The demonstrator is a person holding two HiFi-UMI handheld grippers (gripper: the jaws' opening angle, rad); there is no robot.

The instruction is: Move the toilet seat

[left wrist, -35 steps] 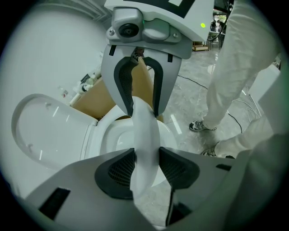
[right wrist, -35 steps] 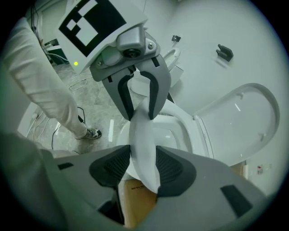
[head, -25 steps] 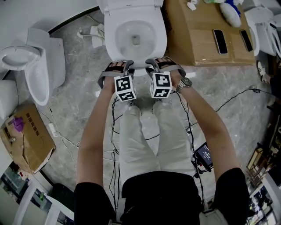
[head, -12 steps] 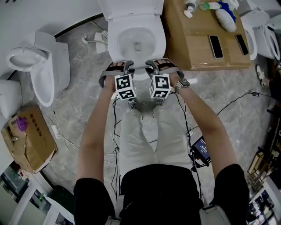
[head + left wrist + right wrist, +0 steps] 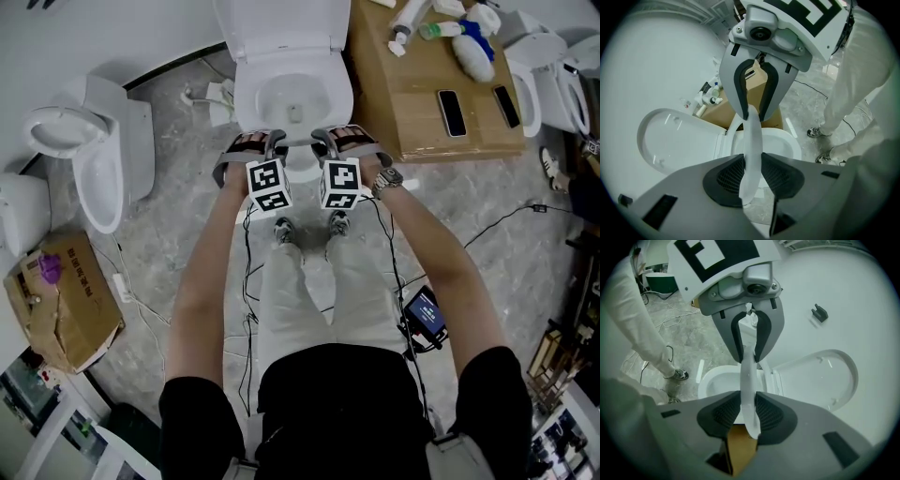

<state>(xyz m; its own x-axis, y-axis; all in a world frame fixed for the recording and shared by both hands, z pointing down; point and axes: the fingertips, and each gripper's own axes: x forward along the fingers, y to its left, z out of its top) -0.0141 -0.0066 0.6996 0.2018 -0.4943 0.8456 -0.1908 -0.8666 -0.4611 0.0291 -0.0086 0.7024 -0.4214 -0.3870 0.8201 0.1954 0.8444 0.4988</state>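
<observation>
The white toilet (image 5: 292, 94) stands ahead of me with its lid (image 5: 675, 140) raised. Its seat (image 5: 752, 150) shows edge-on as a thin white band lifted off the bowl (image 5: 780, 145). My left gripper (image 5: 751, 176) is shut on the seat's front edge, the pads pressing both faces. My right gripper (image 5: 749, 411) grips the same seat (image 5: 747, 380) just beside it. Both sets of jaws have just been closing, with the seat between them. In the head view the two marker cubes (image 5: 267, 186) (image 5: 341, 183) sit side by side at the bowl's front rim.
A second toilet (image 5: 89, 159) stands at the left. A cardboard box (image 5: 412, 112) right of the bowl carries phones and bottles, with more white ware (image 5: 548, 70) beyond. Another box (image 5: 61, 300) lies lower left. Cables (image 5: 506, 220) and a small screen device (image 5: 424, 314) lie on the floor.
Both grippers have risen together with the seat's front edge. The toilet has slid up the head view, and my shoes now show below the cubes.
</observation>
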